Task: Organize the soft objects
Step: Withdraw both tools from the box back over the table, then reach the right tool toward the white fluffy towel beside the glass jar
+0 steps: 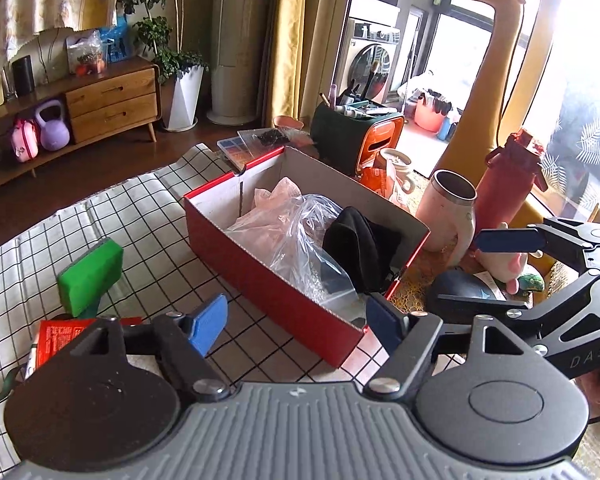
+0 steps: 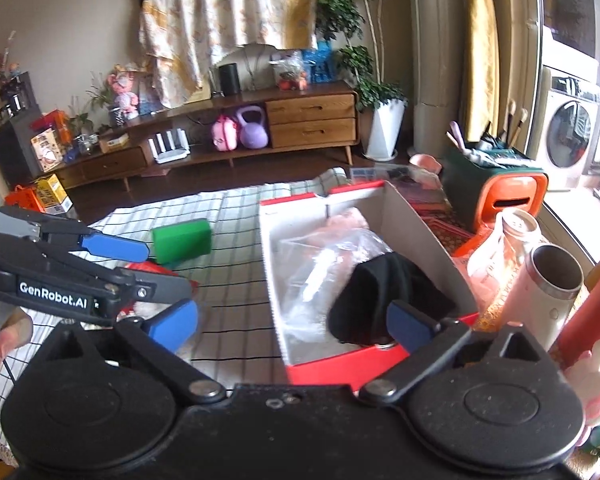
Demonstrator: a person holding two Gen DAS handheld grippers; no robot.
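Hovering with both grippers, left [image 1: 296, 326] and right [image 2: 294, 330], spread wide and gripping nothing, above the red box [image 1: 284, 300] holding the black cloth [image 1: 360, 246].

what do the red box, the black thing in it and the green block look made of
Red box: cardboard, glossy red outside, plain grey inside, folded flaps. Black thing: soft matte cloth, slumped in folds. Green block: probably foam or sponge, matte with a paler layer; not certain.
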